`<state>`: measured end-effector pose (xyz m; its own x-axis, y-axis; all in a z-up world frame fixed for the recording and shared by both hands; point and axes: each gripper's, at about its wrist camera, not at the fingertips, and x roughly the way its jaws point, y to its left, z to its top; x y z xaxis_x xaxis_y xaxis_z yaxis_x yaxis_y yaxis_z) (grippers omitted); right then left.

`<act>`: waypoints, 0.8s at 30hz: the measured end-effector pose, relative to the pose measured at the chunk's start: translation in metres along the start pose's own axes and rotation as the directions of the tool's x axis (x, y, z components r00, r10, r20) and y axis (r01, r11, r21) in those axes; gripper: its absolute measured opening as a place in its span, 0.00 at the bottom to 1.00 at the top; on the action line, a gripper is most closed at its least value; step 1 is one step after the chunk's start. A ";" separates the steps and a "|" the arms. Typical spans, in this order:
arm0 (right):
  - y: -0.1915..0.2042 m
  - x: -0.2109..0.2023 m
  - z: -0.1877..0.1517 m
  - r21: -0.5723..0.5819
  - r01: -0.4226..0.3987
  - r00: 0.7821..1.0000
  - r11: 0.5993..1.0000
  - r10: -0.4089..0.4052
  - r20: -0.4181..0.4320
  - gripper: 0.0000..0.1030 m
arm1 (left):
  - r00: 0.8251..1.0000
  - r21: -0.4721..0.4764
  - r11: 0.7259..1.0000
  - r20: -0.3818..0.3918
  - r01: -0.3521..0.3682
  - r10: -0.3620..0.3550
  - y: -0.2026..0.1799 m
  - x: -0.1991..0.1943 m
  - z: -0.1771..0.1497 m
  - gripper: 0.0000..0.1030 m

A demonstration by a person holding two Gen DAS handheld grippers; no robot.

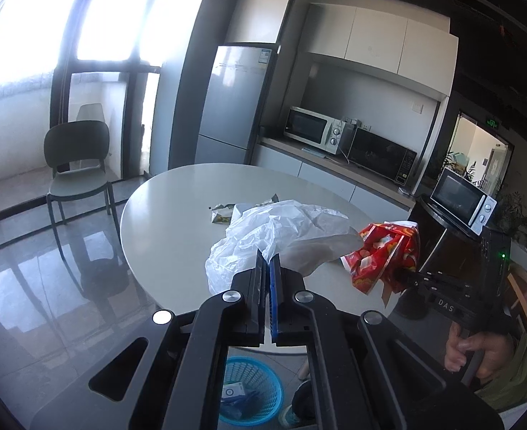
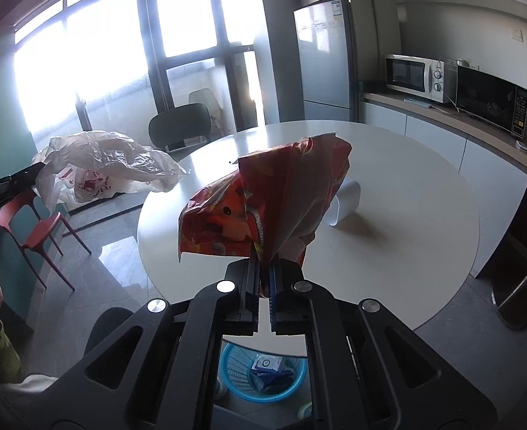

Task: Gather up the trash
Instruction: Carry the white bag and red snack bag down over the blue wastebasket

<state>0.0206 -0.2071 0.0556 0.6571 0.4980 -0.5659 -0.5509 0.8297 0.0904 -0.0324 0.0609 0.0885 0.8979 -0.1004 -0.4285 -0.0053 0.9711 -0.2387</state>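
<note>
Both your grippers hold trash above the round table point(image 2: 407, 215).

Your left gripper point(image 1: 271, 263) pinches the white plastic bag point(image 1: 274, 229); your right gripper point(image 2: 263, 268) clamps the red snack wrapper point(image 2: 263, 200) at its gathered end. Both look light, limp and slippery, so grip bunched folds. The blue basket point(image 2: 234, 383) sits below.

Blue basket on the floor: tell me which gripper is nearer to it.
Cannot tell. The blue basket sits below both. The left gripper holds the white plastic bag above it at the table edge; the right gripper holds the red snack bag likewise.
</note>
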 end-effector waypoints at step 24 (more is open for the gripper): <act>0.029 -0.039 -0.107 -0.037 -0.154 0.967 0.987 0.143 -0.212 0.03 | 0.975 0.007 1.000 -0.223 0.022 -0.020 0.014 -0.047 -0.086 0.01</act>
<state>-0.0761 -0.2299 -0.0075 0.4476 0.5463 -0.7080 -0.6644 0.7331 0.1457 -0.1124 0.0608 0.0298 0.7772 -0.1655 -0.6071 0.0178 0.9702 -0.2417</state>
